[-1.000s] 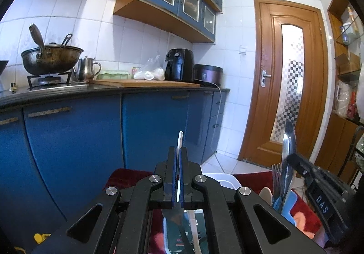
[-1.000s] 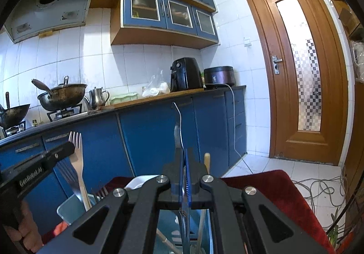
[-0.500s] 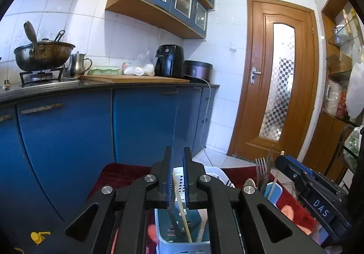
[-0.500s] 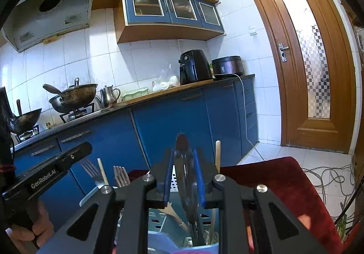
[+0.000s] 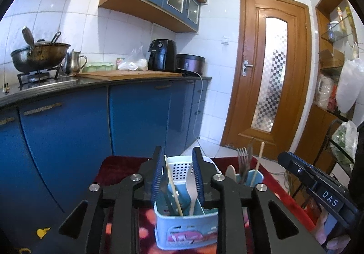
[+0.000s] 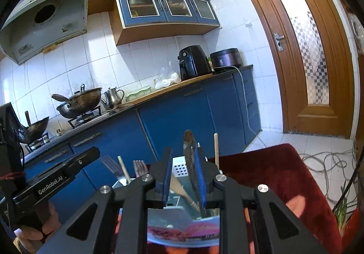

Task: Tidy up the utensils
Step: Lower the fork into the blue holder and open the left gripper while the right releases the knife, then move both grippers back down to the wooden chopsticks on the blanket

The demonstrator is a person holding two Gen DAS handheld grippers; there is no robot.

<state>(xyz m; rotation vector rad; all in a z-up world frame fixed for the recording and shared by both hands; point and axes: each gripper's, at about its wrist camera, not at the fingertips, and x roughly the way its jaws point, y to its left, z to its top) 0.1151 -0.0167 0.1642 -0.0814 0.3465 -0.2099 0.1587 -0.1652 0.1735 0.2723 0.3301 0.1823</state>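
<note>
My left gripper (image 5: 178,156) hangs just behind a light-blue utensil caddy (image 5: 186,229), and its jaws are opening. A white utensil (image 5: 190,176) and a chopstick (image 5: 173,183) stand loose in the caddy between the fingers, touched by neither pad. A second blue holder (image 5: 249,178) to the right holds forks (image 5: 243,158). My right gripper (image 6: 183,158) is open over its holder (image 6: 182,229). A metal spoon handle (image 6: 189,147) leans by its right finger, and a wooden spatula (image 6: 179,187) lies inside.
Both holders stand on a dark red patterned cloth (image 6: 273,174). Blue cabinets (image 5: 68,131) and a counter with pots and appliances rise behind. A wooden door (image 5: 270,76) is at the right, and cables (image 6: 323,160) lie on the floor.
Both grippers were shut on upright utensils and have opened. The utensils now stand in the holders. Both grippers have drawn back and up, so the holders show lower and farther off.
</note>
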